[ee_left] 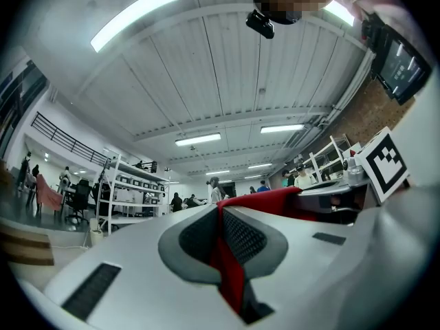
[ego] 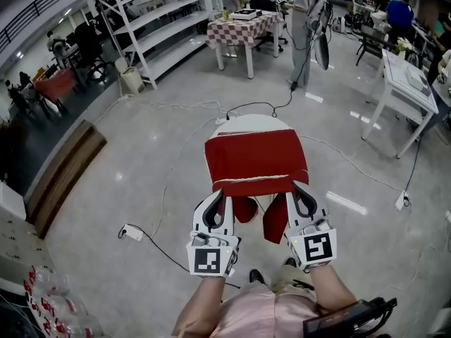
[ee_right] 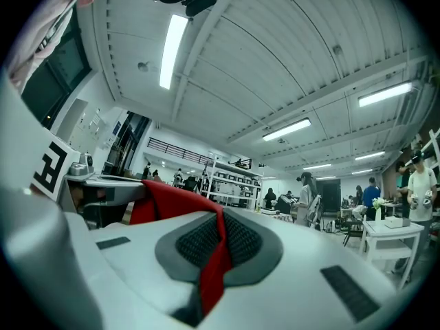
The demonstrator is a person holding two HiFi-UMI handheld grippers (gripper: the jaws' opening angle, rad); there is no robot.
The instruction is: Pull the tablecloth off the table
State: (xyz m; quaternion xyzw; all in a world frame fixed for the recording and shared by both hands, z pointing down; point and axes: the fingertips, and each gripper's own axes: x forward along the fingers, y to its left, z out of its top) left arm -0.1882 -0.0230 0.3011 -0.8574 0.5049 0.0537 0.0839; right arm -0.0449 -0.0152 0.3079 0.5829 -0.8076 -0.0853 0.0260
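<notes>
Red tablecloth covers the small round tabletop, its hem at the near edge clamped in the left gripper and right gripper, jaws shut tight on fabric; an even, level pull from both should slide it off cleanly.

A red tablecloth covers most of a round white table, whose far rim shows bare. Its near edge is bunched into a ridge, and loose folds hang down between the two grippers. The left gripper and right gripper each meet that near edge, jaws together on the cloth, left and right of the folds. A white cable loops over the grey floor to the left. Far off stand white shelving, a checkered table and a standing person.
</notes>
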